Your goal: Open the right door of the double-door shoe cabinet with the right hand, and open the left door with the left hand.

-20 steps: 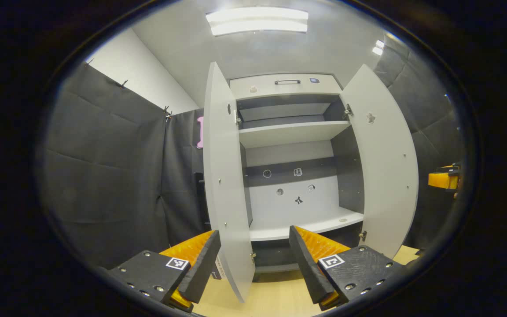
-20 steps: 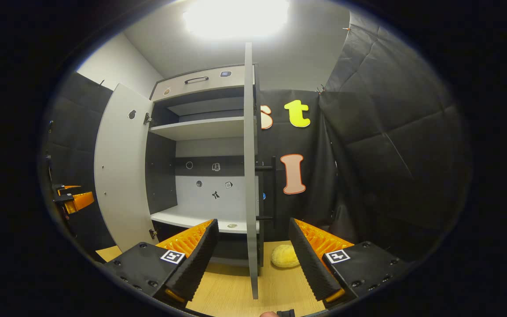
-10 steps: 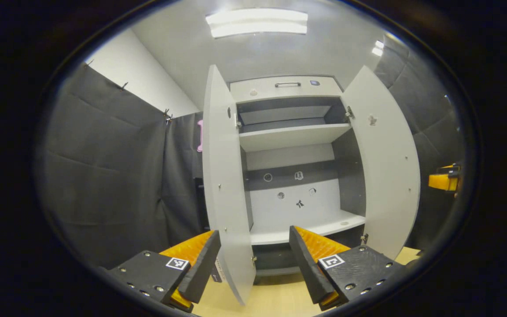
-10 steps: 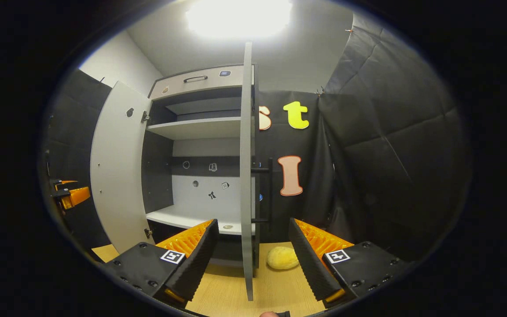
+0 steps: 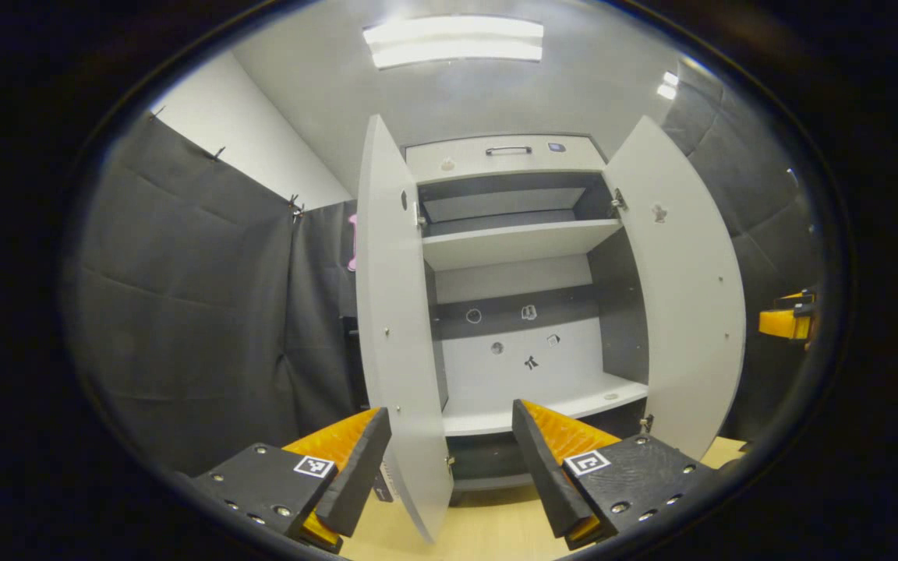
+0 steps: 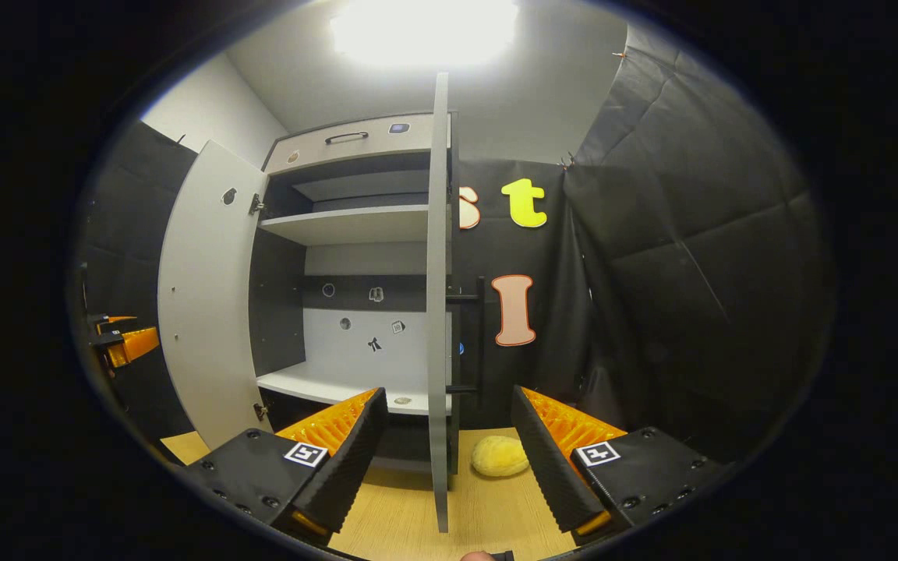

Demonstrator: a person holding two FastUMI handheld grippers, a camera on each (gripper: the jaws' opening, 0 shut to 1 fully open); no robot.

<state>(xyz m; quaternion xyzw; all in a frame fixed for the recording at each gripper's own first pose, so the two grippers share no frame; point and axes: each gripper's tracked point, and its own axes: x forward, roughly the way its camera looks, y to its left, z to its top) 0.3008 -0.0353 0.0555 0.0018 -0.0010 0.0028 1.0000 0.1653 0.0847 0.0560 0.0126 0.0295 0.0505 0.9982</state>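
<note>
**Both doors swung out, tongs spread around their edges**

The left tongs are spread wide with the left door edge standing between the fingers, gripping nothing. The right tongs are equally wide, the right door edge-on between them, also unheld. Both doors of the shoe cabinet stand well open, so the task looks essentially done. The risk now, I judge, is withdrawal: a sideways drift could catch a finger on a door edge and swing it back. A yellow sponge sits on the counter near the right door.
</note>
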